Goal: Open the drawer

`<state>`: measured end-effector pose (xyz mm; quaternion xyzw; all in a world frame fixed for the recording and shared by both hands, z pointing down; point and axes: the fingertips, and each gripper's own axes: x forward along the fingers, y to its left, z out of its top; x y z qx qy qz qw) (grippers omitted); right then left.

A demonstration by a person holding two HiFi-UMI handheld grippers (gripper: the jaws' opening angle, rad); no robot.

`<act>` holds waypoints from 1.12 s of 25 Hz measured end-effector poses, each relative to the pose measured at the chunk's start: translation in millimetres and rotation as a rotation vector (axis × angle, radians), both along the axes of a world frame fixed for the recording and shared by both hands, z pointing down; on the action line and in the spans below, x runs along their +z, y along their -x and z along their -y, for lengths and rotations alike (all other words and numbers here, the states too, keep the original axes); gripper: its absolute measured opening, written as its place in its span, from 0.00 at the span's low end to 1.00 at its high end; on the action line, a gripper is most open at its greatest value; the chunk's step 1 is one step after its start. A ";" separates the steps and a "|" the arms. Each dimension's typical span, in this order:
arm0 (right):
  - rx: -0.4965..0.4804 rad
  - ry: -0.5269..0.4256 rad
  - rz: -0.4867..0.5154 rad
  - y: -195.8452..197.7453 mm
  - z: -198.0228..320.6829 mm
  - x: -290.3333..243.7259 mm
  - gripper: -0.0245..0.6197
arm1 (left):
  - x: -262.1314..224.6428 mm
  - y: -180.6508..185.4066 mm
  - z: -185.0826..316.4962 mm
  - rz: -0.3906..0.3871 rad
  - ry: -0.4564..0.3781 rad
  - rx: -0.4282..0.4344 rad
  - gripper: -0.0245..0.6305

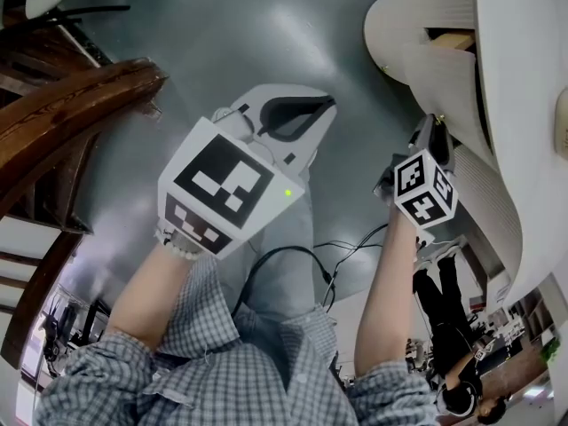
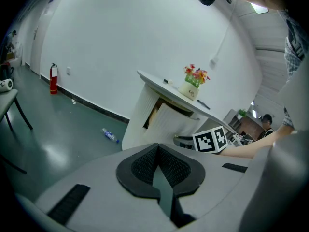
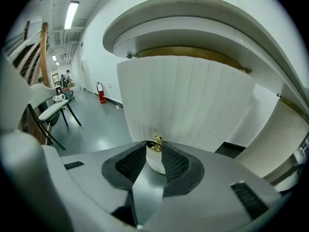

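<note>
Desk [image 3: 193, 13]: white, curved top, seen looming above and ahead of the right jaws.

Drawer [image 3: 188, 100]: ribbed white front, directly ahead of the right jaws. A brown gap is seen above it, so it is judged partly out, not fully open.

Left gripper [image 2: 157, 151]: jaws pressed together, nothing between them. It is held well back, with the desk far ahead and to the right of them.

Right gripper [image 3: 155, 151]: jaws drawn narrow and closed on the knob [image 3: 154, 144].

Knob: small, gold, shiny, caught only at the very tips of the right jaws.

Risks, as judged:
- The knob could slip out of so shallow a tip hold if it is pulled hard.
- The drawer could bind if it is pulled off its line of travel.
- The desk is braced by nothing and might be dragged along.
</note>
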<state>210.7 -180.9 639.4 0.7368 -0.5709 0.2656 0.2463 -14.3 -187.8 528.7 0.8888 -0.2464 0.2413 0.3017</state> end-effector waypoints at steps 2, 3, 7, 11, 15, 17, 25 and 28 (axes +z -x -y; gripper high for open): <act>0.004 0.010 0.011 6.5 -5.6 1.3 0.19 | -0.8 2.4 -1.1 -0.001 0.003 0.002 0.04; 0.007 0.015 0.017 10.2 -8.4 2.1 0.19 | -1.1 3.9 -1.8 -0.002 0.003 0.003 0.04; 0.005 0.028 0.029 22.7 -21.1 3.1 0.19 | -1.3 7.3 -5.5 -0.003 0.006 0.008 0.04; -0.010 0.047 0.040 31.9 -35.6 3.7 0.19 | 0.0 5.4 -8.6 0.005 0.015 0.022 0.04; -0.024 0.060 0.052 42.2 -48.8 4.4 0.18 | -3.4 2.6 -10.6 0.002 0.011 0.035 0.04; -0.023 0.067 0.061 47.2 -54.6 4.3 0.18 | -4.9 2.4 -10.7 0.002 0.010 0.035 0.04; -0.034 0.095 0.101 63.1 -80.0 4.4 0.18 | -8.7 -1.2 -15.7 0.001 0.007 0.034 0.04; -0.039 0.105 0.114 70.6 -87.6 3.0 0.18 | -10.4 -0.4 -16.3 -0.001 0.010 0.035 0.04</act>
